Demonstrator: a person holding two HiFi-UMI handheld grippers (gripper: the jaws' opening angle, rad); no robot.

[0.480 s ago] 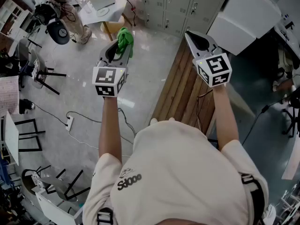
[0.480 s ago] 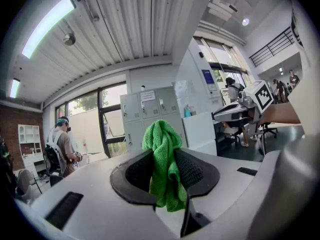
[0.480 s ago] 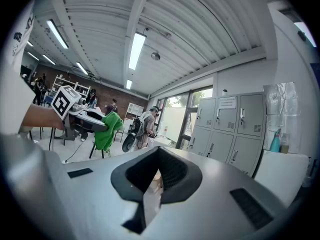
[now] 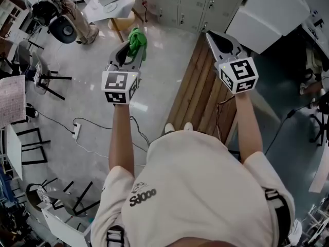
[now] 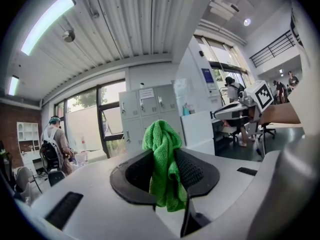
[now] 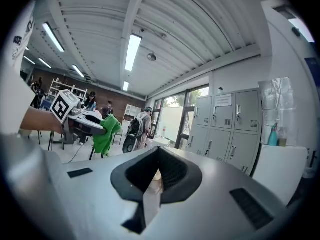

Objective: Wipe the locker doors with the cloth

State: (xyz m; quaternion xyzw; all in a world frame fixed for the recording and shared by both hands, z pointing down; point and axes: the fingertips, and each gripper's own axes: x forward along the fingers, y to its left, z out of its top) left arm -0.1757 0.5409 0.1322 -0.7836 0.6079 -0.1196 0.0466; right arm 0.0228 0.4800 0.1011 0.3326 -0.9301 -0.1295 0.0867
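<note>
Head view: person stands on grey floor (image 4: 87,112), both arms out front, lockers (image 4: 185,4) ahead and well apart from both tools. Left claw (image 4: 131,51) pinches green cloth (image 4: 136,41), cloth bunched up and sticking out past the tips, in the air over the floor, not touching any locker door. Right claw (image 4: 211,36) is held over a wooden slatted platform (image 4: 198,96), beside a big white box (image 4: 267,14). Left gripper view: left claw (image 5: 162,158) is clamped on the cloth (image 5: 161,139), a fold standing above the pads, the rest hanging down between them; grey lockers (image 5: 150,109) straight behind, doors closed, a window wall to their left, and a person with a backpack (image 5: 55,144) at far left. Right gripper view: right claw (image 6: 158,170) is pressed together, pads meeting along a thin line; lockers (image 6: 235,124) off to the right, doors closed; the cloth (image 6: 105,131) shows far left, hanging from the other tool. Power strip (image 4: 77,133) with cable lies on the floor at left.
</note>
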